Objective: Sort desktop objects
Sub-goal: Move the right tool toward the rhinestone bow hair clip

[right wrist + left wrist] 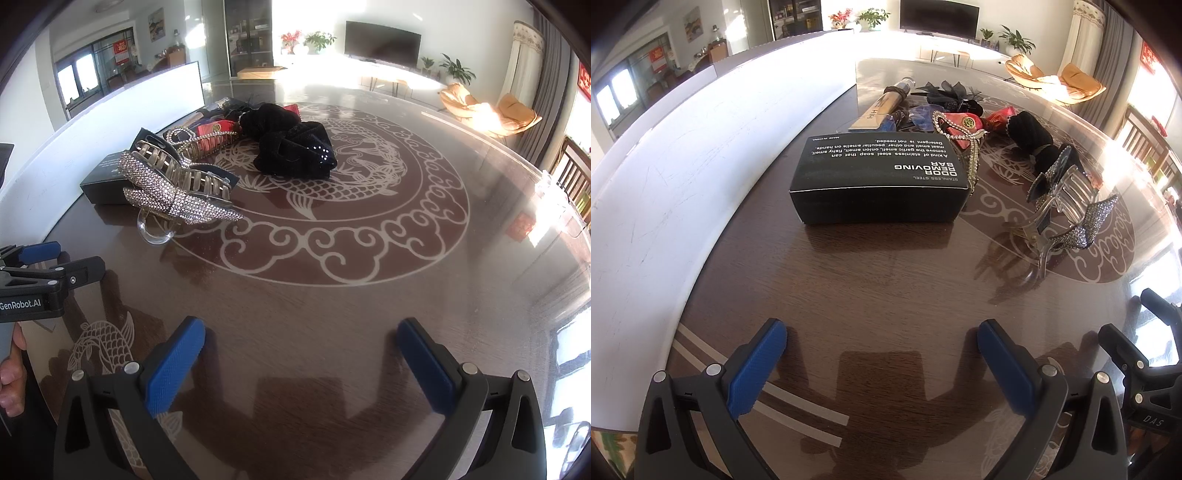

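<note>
A black box (882, 181) marked "Odor Removing Bar" lies on the dark table ahead of my left gripper (882, 343), which is open and empty. Right of the box lies a clear claw clip with a rhinestone bow (1067, 214); it also shows in the right wrist view (177, 192). A black velvet scrunchie (291, 147) lies beyond it. A gold rhinestone clip (964, 147), red pouches (964, 123), a tan tube (882, 109) and a black mesh bow (945, 94) lie behind the box. My right gripper (301, 339) is open and empty over bare table.
A white board (683, 184) curves along the table's left side. The table (332, 295) has a white carp and cloud pattern under glass. The left gripper's body (33, 288) shows at the left of the right wrist view. Chairs stand at the far right.
</note>
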The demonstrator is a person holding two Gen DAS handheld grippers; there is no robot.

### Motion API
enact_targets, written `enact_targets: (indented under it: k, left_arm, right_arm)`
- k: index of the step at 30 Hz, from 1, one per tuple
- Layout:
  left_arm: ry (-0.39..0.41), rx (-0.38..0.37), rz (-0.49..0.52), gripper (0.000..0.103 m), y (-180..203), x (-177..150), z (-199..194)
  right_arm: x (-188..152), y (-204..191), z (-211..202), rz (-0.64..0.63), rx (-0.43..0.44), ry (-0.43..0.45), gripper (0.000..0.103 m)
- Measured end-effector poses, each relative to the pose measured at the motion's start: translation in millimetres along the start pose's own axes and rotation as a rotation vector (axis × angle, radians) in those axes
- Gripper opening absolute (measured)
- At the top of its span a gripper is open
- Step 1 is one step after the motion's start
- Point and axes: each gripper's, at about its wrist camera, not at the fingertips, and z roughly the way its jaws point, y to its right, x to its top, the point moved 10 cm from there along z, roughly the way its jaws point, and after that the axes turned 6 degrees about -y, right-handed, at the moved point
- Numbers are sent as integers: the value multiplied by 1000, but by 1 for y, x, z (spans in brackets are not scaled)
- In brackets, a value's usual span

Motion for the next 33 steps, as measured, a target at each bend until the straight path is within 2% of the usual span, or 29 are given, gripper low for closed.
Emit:
enact_targets:
  k: [19,30,33]
  left_arm:
    - [-2,-2,-6,103,0,2,3]
    - [-1,45,-145,103,-34,1,5]
    - [1,54,-153,103,-36,2,5]
  right_arm:
    - [0,0,0,0,0,0,103]
    - [0,0,0,1,0,0,103]
    - [2,-3,2,-10,6,-4,103]
